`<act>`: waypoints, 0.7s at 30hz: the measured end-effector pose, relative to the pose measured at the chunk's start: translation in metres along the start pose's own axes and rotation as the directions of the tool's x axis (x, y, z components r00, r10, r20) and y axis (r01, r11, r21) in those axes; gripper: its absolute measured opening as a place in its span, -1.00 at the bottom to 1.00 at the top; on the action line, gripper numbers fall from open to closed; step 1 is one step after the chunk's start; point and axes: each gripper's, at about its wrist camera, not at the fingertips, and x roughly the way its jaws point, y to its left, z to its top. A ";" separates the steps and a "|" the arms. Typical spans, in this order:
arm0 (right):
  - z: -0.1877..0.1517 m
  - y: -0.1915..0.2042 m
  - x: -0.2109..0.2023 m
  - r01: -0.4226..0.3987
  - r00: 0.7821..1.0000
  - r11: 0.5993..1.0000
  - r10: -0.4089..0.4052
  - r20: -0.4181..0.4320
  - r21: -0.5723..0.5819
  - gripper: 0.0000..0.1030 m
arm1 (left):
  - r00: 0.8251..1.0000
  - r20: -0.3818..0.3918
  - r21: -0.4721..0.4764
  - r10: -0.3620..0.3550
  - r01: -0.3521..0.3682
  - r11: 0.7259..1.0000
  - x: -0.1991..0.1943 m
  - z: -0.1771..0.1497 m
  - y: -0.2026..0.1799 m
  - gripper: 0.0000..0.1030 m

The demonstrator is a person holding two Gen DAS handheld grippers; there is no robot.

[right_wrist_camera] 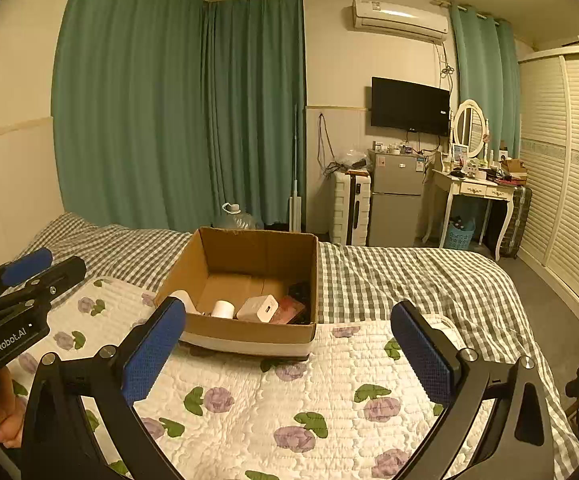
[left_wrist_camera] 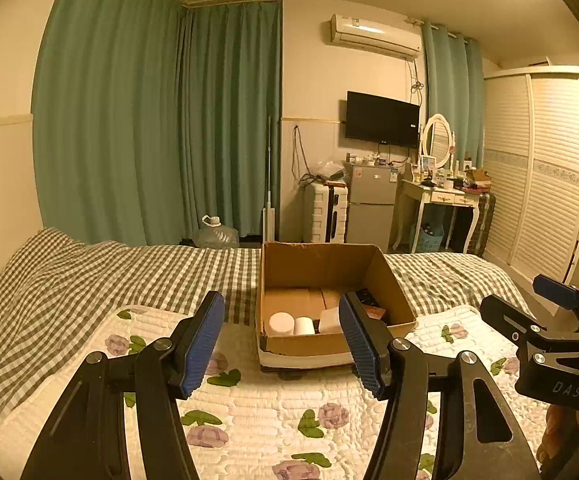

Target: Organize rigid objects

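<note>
Grippers held level above the quilt (right_wrist_camera: 289, 408) — left gripper (left_wrist_camera: 281, 344) and right gripper (right_wrist_camera: 289, 356), jaws released, empty. Cardboard box (right_wrist_camera: 249, 332) is set ahead on the bed — white charger (right_wrist_camera: 259, 307) and roll (right_wrist_camera: 223, 309) inside.

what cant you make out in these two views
- Left wrist view: the left gripper's right finger hides part of the cardboard box and the dark item in its far corner.
- Right wrist view: the box's near wall hides the white round container's base.
- Dressing table clutter: too small to name.
- Right gripper: empty.
</note>
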 end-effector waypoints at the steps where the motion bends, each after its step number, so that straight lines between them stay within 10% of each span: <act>1: 0.000 0.000 0.000 0.000 1.000 1.000 0.000 0.000 -0.001 1.00 | 1.000 -0.002 -0.004 0.001 -0.001 1.000 0.000 -0.001 0.001 0.21; 21: -0.006 0.009 -0.001 -0.003 1.000 1.000 0.003 -0.012 -0.012 1.00 | 1.000 -0.014 -0.028 0.003 -0.003 1.000 -0.003 0.001 0.009 0.21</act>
